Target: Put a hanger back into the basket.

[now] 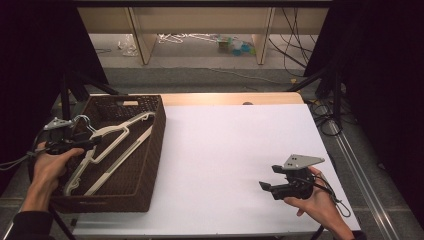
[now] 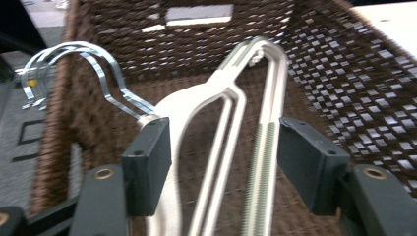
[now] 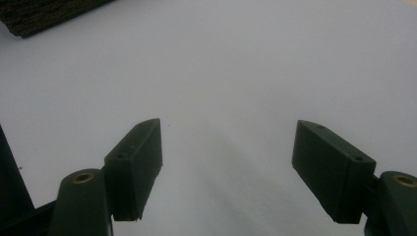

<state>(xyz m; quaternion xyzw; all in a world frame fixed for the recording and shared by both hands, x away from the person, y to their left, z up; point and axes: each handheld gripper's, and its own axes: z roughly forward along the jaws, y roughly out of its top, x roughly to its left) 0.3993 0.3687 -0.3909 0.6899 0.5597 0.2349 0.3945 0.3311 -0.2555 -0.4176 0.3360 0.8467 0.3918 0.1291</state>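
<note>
Right tongs (image 1: 267, 186): jaws apart, nothing between, low over bare white tabletop (image 1: 225, 160). Left tongs (image 2: 223, 162): jaws apart, unclamped, straddling white hangers (image 2: 221, 98) lying in brown wicker basket (image 1: 150, 150). Left gripper view adds: chrome hooks (image 2: 93, 59) over basket rim.

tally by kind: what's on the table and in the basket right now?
Wicker basket: 1
Hangers in the basket: 2, going by the two hooks; they overlap
Grippers: 2, left gripper, right gripper, both open
Total: 5
</note>
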